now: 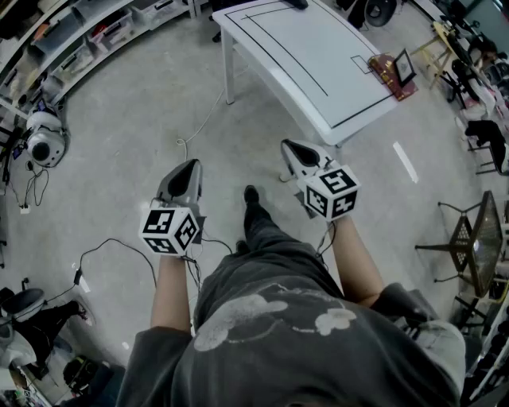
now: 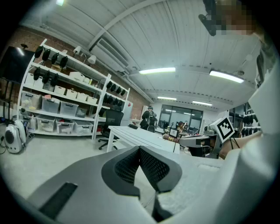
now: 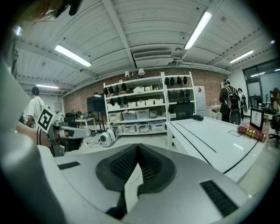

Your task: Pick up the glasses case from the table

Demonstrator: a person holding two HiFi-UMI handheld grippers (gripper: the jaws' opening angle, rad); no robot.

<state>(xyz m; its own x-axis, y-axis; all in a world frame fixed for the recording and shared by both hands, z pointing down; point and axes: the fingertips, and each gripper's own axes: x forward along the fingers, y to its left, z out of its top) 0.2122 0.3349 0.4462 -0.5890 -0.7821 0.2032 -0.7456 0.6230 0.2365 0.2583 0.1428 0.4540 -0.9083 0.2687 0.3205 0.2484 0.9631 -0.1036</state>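
Concrete floor (image 1: 135,87) fills most of the head view, with shelves (image 1: 79,40) of storage bins along the upper left edge. White table (image 1: 318,56), marked with black lines, stands at top centre and runs toward the upper right. Person in a grey shirt (image 1: 278,334) occupies the bottom of the frame, with both forearms reaching up the picture and one dark shoe (image 1: 251,195) showing between them.

Left gripper (image 1: 192,164), left of centre, hangs over bare floor. Its jaws are pressed together with nothing between them, and its marker cube (image 1: 169,229) sits at the wrist end. Right gripper (image 1: 286,145), right of centre, hangs just below the table's near corner without touching it. Its jaws are likewise together and empty.

Red book (image 1: 388,77) lies at the table's right edge, beside a small upright frame (image 1: 406,67). Case (image 1: 296,3), a dark oblong, lies on the tabletop at its far end, at the very top edge of the head view and well apart from both grippers. A thin cable (image 1: 199,127) trails across the floor between table and left gripper.
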